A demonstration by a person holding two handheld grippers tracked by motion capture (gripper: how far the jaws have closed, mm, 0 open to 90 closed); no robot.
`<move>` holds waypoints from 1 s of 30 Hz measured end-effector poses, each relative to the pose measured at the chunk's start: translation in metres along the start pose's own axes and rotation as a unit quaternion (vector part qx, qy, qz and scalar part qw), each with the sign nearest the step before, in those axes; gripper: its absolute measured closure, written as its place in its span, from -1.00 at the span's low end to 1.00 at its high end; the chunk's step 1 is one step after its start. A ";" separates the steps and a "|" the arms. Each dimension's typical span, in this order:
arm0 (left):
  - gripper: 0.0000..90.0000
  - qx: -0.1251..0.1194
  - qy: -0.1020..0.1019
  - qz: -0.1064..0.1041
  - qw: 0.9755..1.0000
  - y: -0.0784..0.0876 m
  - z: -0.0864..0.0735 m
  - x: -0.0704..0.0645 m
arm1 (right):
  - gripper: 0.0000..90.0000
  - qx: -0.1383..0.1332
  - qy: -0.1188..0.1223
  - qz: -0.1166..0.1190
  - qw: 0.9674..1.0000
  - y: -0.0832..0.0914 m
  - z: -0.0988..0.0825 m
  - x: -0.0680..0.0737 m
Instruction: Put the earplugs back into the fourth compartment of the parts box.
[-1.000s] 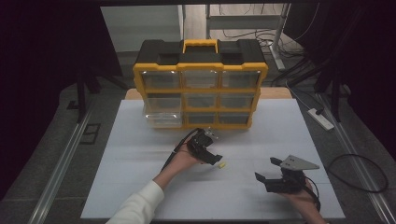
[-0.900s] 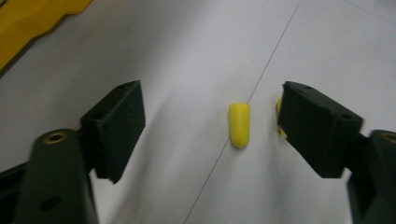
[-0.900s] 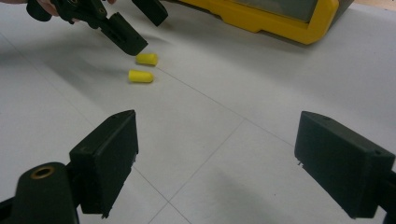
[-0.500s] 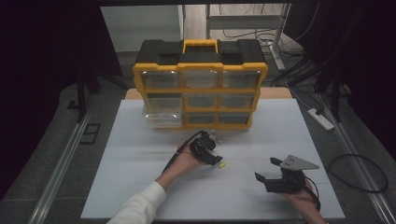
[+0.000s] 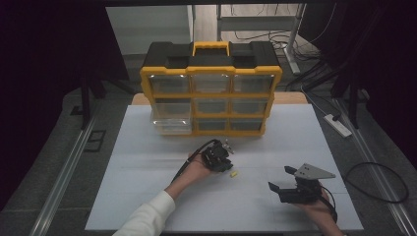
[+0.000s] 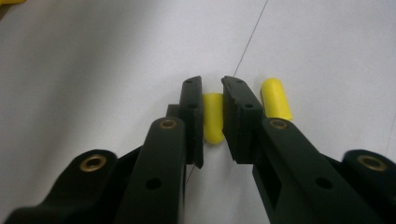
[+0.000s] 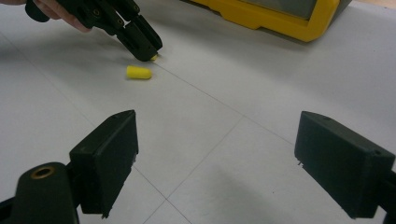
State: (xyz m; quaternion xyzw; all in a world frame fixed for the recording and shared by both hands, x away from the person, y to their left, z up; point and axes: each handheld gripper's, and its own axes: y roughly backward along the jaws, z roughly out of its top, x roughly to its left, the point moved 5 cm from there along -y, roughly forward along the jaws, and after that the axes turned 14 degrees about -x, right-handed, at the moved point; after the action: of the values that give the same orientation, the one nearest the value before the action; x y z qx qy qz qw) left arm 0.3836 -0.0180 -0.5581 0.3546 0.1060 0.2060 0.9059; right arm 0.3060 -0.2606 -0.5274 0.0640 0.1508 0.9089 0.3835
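Observation:
Two small yellow foam plugs lie on the white table. My left gripper (image 6: 212,86) points down at the table, and its jaws have just been closing on one plug (image 6: 212,116), which sits pinched between the pads. The other plug (image 6: 276,99) lies loose just right of the jaws, and is visible from above as well (image 5: 234,173). From above, the left gripper (image 5: 227,167) is at mid-table. My right gripper (image 5: 281,179) rests low near the front right, open with nothing between its pads (image 7: 219,130). Its camera faces the left gripper (image 7: 148,53) and the loose plug (image 7: 138,72).
A yellow and black drawer organiser (image 5: 211,93) stands at the back of the table, with its lower left clear drawer (image 5: 171,125) pulled out a little. A white power strip (image 5: 337,125) lies on the floor to the right.
The left gripper's jaws have narrowed onto a plug at the table. Both hands stay about where they were.

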 end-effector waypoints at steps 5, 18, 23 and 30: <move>0.76 -0.006 0.002 0.006 1.000 0.002 0.001 0.001 | -0.68 0.000 0.000 0.000 1.000 0.001 0.000 0.000; 0.76 -0.082 0.008 0.023 0.996 0.037 0.012 0.000 | -0.68 -0.001 0.001 -0.002 1.000 0.000 0.000 0.000; 0.76 -0.111 0.016 0.020 0.993 0.049 0.016 -0.003 | -0.68 -0.001 0.002 -0.001 1.000 0.000 0.000 0.000; 0.76 -0.155 0.022 0.025 0.987 0.067 0.023 -0.003 | -0.68 0.000 0.003 -0.002 1.000 0.000 0.000 0.000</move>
State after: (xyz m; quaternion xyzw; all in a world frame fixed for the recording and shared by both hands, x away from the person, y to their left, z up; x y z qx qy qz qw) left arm 0.3687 0.0109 -0.4954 0.2079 0.0837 0.2500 0.9419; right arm 0.3061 -0.2608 -0.5273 0.0607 0.1520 0.9084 0.3848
